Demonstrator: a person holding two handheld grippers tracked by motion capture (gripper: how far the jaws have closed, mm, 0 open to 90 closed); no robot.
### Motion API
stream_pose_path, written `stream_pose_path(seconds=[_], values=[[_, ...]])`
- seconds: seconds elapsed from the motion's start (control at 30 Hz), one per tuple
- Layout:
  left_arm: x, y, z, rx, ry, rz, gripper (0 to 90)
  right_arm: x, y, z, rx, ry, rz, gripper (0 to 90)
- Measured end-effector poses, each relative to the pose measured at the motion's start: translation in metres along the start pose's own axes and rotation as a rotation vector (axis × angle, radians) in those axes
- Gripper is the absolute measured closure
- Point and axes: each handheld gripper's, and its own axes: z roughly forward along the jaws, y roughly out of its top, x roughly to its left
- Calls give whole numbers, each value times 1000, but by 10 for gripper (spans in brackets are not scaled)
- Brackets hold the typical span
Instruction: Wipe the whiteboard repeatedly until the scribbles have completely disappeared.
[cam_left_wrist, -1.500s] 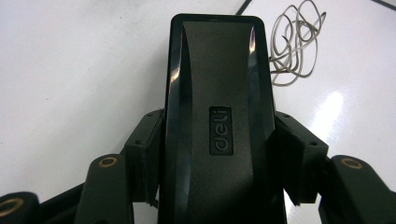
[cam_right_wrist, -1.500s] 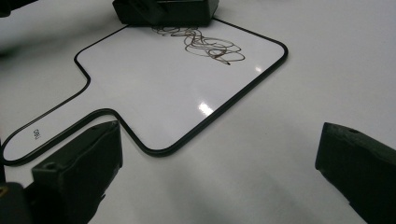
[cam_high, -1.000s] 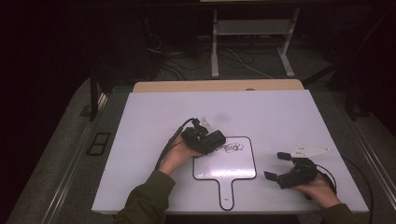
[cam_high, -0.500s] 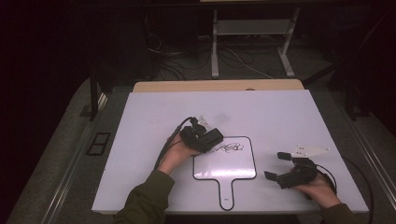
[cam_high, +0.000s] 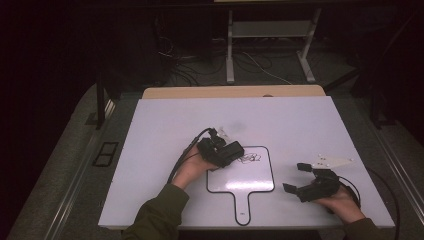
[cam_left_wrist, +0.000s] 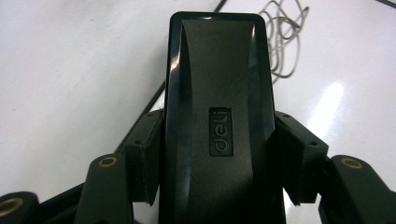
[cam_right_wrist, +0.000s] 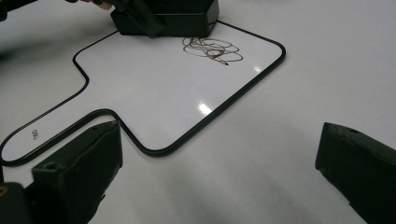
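Bench carries your board; left gripper clenches the eraser beside the scribble; right gripper jaws released.

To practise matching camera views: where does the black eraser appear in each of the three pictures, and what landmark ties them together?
High view: the eraser sits left of centre, at the whiteboard's upper left edge.
Left gripper view: the eraser runs up the middle, clamped between the left tongs.
Right gripper view: the eraser is at the top, left of centre.
Shared landmark: the scribble beside the eraser.
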Motion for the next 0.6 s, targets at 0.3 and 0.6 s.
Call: stream_pose_path(seconds=[0.3, 0.6], values=[[17, -8, -7, 11, 58, -37, 396, 0, 0, 0, 1, 0, 0, 0], [9, -4, -4, 10, 40, -28, 396, 0, 0, 0, 3, 1, 1, 0]])
